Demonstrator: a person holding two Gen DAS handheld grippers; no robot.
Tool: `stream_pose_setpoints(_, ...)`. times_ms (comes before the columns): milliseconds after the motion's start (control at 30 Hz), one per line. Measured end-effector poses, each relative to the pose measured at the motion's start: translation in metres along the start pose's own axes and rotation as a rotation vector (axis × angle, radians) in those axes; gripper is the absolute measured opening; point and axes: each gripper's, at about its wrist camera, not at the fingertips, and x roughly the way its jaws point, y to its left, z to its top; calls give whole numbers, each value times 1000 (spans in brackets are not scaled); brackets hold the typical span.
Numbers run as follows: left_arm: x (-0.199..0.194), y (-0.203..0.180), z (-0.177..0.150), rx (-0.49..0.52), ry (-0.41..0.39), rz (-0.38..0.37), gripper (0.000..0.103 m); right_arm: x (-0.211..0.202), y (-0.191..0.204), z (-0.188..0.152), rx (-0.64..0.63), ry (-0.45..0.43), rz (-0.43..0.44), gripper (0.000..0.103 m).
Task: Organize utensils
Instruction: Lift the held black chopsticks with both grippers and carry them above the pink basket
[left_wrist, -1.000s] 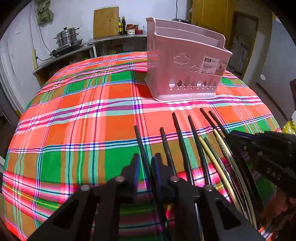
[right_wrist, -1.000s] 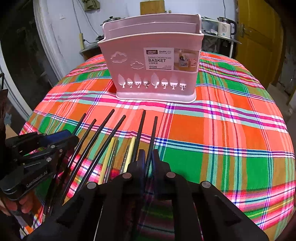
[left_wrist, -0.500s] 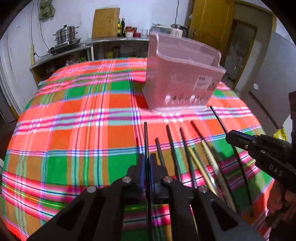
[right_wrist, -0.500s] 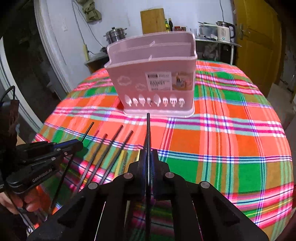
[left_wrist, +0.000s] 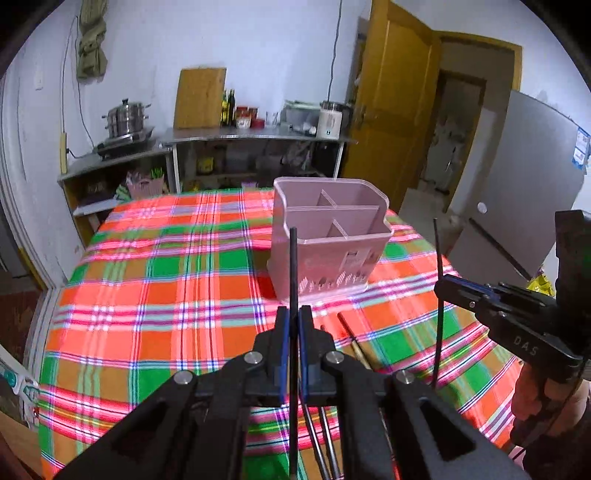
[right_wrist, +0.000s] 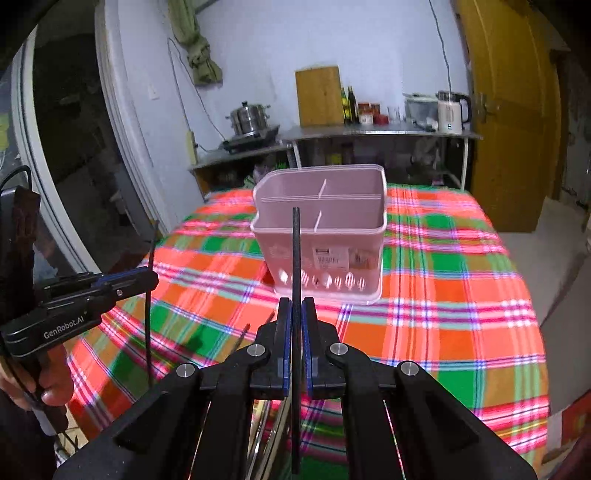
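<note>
Two chopsticks lifted
Left tongs (left_wrist: 291, 326) and right tongs (right_wrist: 295, 317) each grip a black chopstick (left_wrist: 293, 266) before the pink basket (left_wrist: 328, 240).

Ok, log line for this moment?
left tongs: shut on black chopstick | right tongs: shut on second black chopstick | pink basket: empty | both chopsticks above tablecloth

A worktop (left_wrist: 155, 280) draped in an orange, green and pink plaid cloth (right_wrist: 461, 295) carries a pink divided basket (left_wrist: 328, 254) standing upright toward its far side and several dark and yellowish chopsticks (left_wrist: 354, 339) lying loose at its near edge.
</note>
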Motion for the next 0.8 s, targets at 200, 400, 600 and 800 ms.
stream_pose_setpoints(200,-15,-3,18,4,-41,-11,5,-20,-2,13,-1,-57,-4,5)
stream_pose_setpoints(400,-16,-6,32,0,-54,-25,5,-29,-5,21,10,-90,-7,5)
stream_pose_setpoints(600,-16,-8,51,-8,-66,-43,5,-31,-9,31,15,-111,-11,5)
stream_pose_setpoints(800,-13,-12,80,-16,-84,-70,5,-36,-8,52,16,-159,-3,5)
